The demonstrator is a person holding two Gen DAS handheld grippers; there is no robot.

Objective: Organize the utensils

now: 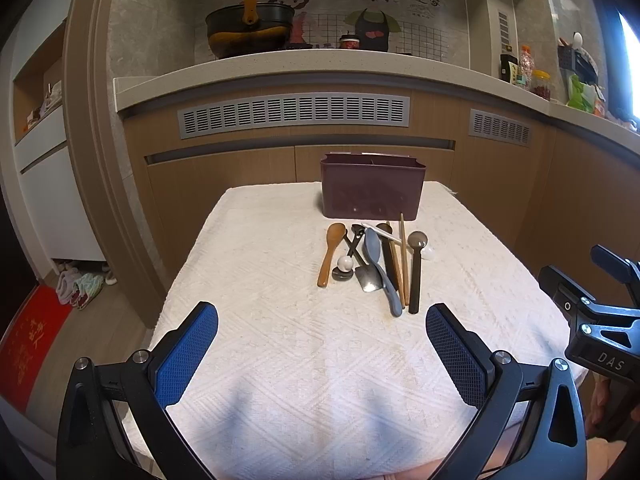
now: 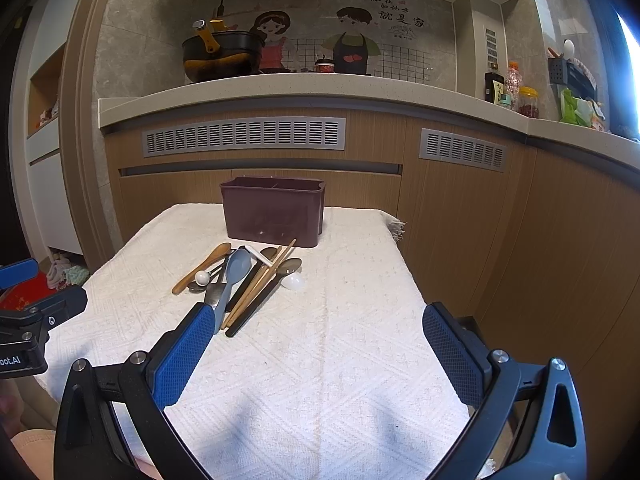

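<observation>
Utensils lie untouched in a loose bundle at the middle of the white cloth (image 1: pixel 280 360), and both tools hang back at six o'clock, over the near edge. Left gripper (image 1: pixel 322 344) is spread wide, blue pads far apart, nothing between them. Right gripper (image 2: pixel 318 346) is the same: jaws fully apart, empty, only cloth showing through the gap.

Look at the pile from the left wrist: wooden spoon (image 1: pixel 330 252) at nine o'clock of the bundle, grey spoon (image 1: pixel 380 268) through the centre, chopsticks (image 1: pixel 403 256) and a dark long-handled scoop (image 1: pixel 416 272) at three o'clock, a small white spoon (image 1: pixel 345 263) resting on a darker one. Handles mostly point back toward the tools, which should make an end-on grab easy.

Brown caddy (image 1: pixel 372 186) stands upright at twelve o'clock, just behind the bundle, with a divider visible at its rim; that is presumably where everything goes, sorted by compartment.

My read: nothing has been organised yet. The scoop at the bundle's outer edge looks the cleanest first pick; the overlapped middle pieces risk dragging neighbours along.
</observation>
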